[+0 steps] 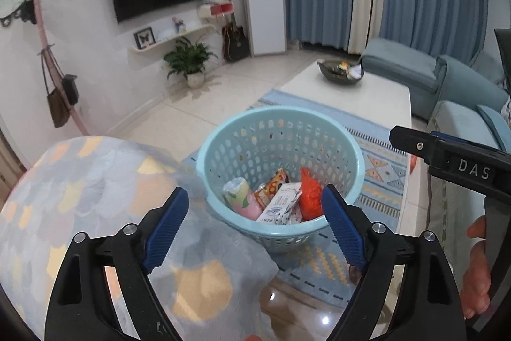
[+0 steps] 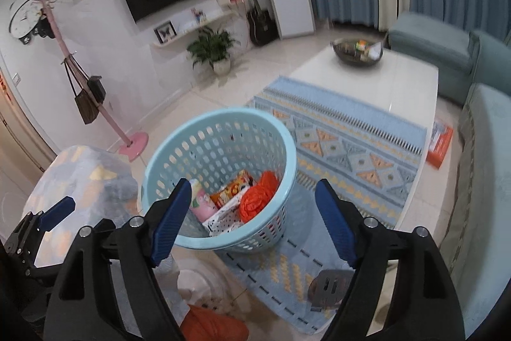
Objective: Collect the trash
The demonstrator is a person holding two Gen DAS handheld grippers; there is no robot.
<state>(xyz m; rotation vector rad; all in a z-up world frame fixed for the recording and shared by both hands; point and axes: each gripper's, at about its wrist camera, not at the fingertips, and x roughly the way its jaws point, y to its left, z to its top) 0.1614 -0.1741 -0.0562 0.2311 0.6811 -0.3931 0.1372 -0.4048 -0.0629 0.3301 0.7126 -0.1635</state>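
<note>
A light blue perforated basket (image 1: 359, 165) (image 2: 287, 149) stands on the patterned rug. Inside it lie a pink and green can (image 1: 242, 200) (image 2: 201, 200), an orange snack packet (image 1: 271, 189) (image 2: 228, 192), a white printed wrapper (image 1: 281, 208) (image 2: 223, 218) and a crumpled orange bag (image 1: 309, 194) (image 2: 258, 195). My left gripper (image 1: 255, 227) is open and empty, above the basket's near rim. My right gripper (image 2: 252, 218) is open and empty, also just above the near rim. An orange and white box (image 2: 440, 143) lies on the floor beside the sofa.
A white coffee table (image 1: 377, 98) (image 2: 399, 79) carries a dark bowl (image 1: 341, 72) (image 2: 357, 51). A blue sofa (image 2: 485, 149) runs along the right. A patterned cushion (image 1: 80, 213) (image 2: 83, 181) is at the left. A pink coat stand (image 2: 134, 143) is near the wall.
</note>
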